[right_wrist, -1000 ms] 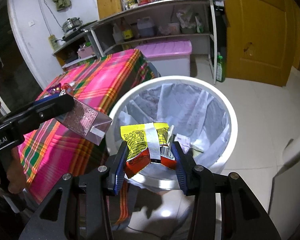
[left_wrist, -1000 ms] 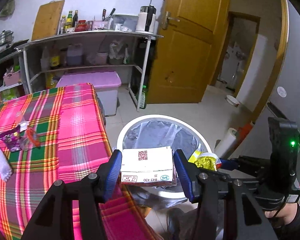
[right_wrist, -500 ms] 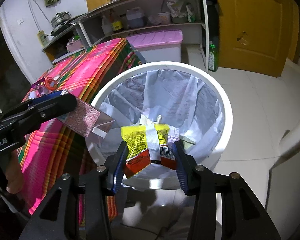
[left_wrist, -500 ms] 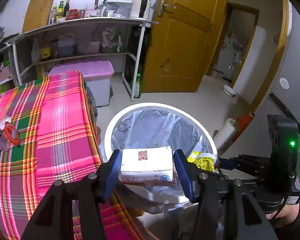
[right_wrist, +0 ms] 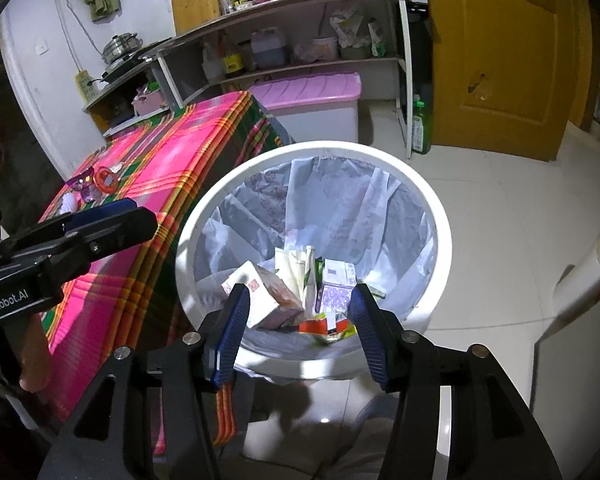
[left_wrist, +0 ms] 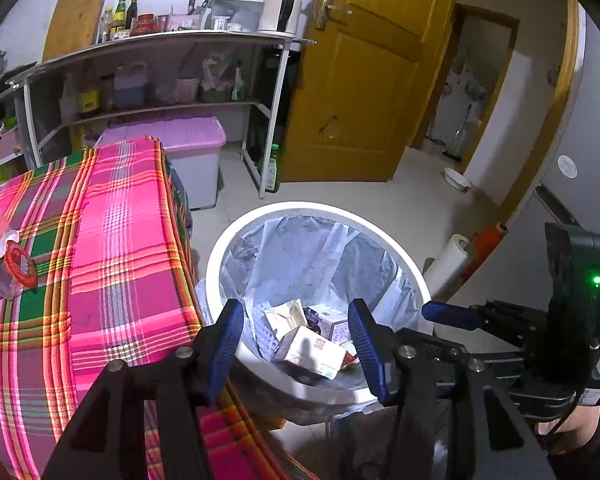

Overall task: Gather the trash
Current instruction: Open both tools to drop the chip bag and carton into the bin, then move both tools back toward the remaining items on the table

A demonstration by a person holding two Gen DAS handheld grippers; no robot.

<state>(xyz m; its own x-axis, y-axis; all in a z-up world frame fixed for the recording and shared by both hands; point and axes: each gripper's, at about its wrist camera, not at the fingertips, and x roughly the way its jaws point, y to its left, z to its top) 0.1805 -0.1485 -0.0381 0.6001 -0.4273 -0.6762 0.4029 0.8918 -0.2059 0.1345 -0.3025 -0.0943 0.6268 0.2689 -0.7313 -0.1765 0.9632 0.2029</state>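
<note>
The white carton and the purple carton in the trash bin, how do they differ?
The white carton is larger and lies tipped on its side toward the table side; the purple carton is smaller and sits more upright on the far side from the table. The white carton looks plain with red print; the purple carton is patterned. Both lie loose in the lined trash bin.

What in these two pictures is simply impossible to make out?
- Bottom of the trash bin: both views, buried under cartons and the bag liner.
- Snack wrapper: right wrist view, motion-blurred, print unreadable.
- Bottle labels on the shelf: too small.
- Table trash: left wrist view, cut by the edge.
</note>
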